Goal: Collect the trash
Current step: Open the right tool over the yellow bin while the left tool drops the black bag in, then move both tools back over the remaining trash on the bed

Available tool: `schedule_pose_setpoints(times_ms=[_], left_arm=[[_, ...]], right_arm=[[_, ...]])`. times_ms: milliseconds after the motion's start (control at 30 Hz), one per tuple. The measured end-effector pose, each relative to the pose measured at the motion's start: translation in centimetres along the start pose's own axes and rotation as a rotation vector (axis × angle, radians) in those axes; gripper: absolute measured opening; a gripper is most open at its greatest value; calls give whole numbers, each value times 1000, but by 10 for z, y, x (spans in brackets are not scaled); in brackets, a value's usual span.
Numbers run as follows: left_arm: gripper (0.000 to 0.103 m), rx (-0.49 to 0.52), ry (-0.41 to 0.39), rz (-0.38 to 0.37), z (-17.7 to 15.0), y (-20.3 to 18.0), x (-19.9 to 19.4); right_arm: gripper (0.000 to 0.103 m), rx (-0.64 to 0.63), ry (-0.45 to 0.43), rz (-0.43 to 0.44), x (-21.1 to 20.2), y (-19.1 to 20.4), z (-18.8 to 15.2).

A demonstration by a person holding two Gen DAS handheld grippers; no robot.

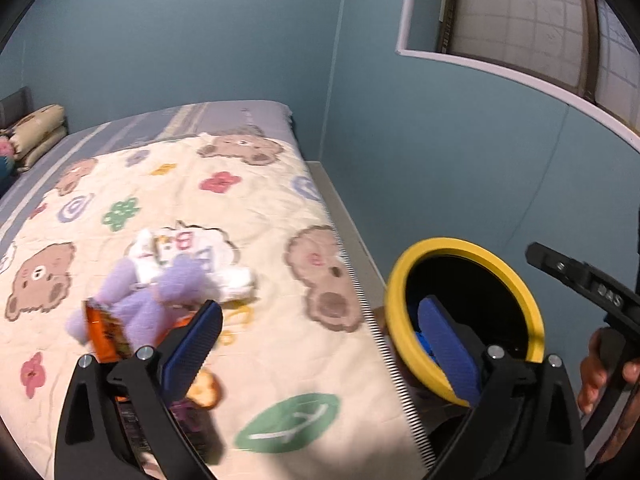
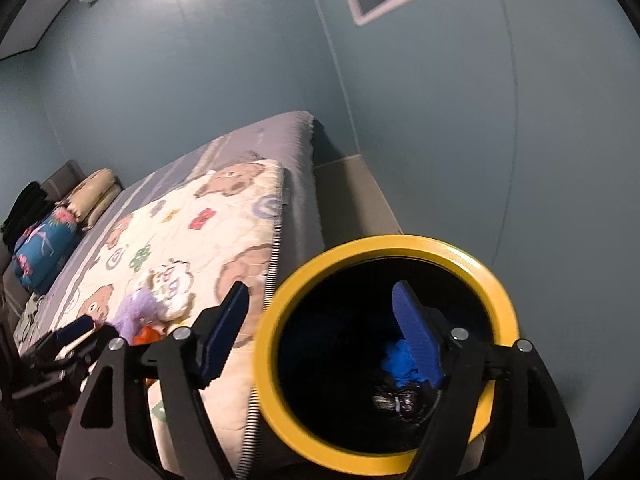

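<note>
A black trash bin with a yellow rim (image 2: 472,268) stands beside the bed; blue crumpled trash (image 2: 400,362) lies inside it. The bin's rim also shows in the left wrist view (image 1: 520,280). My right gripper (image 2: 322,320) is open and empty, its right finger over the bin's mouth. My left gripper (image 1: 322,328) is open and empty over the bed's near edge. An orange snack wrapper (image 1: 104,336) lies on the quilt by the left finger, next to a purple plush toy (image 1: 144,300). A small cookie-like piece (image 1: 206,390) lies near it.
The bed carries a cream quilt with bear prints (image 1: 248,208). Pillows (image 1: 36,132) are stacked at its far end. Blue walls (image 1: 200,40) close in behind and to the right, with a window (image 1: 520,20) above. The person's hand holds the right gripper's handle (image 1: 612,360).
</note>
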State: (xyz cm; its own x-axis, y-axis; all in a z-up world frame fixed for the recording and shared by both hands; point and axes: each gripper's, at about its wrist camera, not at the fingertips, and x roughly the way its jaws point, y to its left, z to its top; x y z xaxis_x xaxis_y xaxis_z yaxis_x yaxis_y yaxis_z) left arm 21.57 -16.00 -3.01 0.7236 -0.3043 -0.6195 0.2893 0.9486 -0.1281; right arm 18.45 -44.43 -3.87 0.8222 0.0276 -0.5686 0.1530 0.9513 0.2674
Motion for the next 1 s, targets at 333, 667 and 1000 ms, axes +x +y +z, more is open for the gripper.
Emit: schedule_pose_setpoints(times_ms=[333, 667, 1000], left_arm=[[95, -60, -69, 119, 3, 62, -44], [95, -115, -96, 250, -2, 127, -73], [95, -149, -50, 303, -34, 166, -90]], right_arm=[[81, -75, -19, 93, -17, 62, -2], [81, -152, -9, 168, -26, 121, -8], [81, -224, 25, 223, -24, 164, -23]])
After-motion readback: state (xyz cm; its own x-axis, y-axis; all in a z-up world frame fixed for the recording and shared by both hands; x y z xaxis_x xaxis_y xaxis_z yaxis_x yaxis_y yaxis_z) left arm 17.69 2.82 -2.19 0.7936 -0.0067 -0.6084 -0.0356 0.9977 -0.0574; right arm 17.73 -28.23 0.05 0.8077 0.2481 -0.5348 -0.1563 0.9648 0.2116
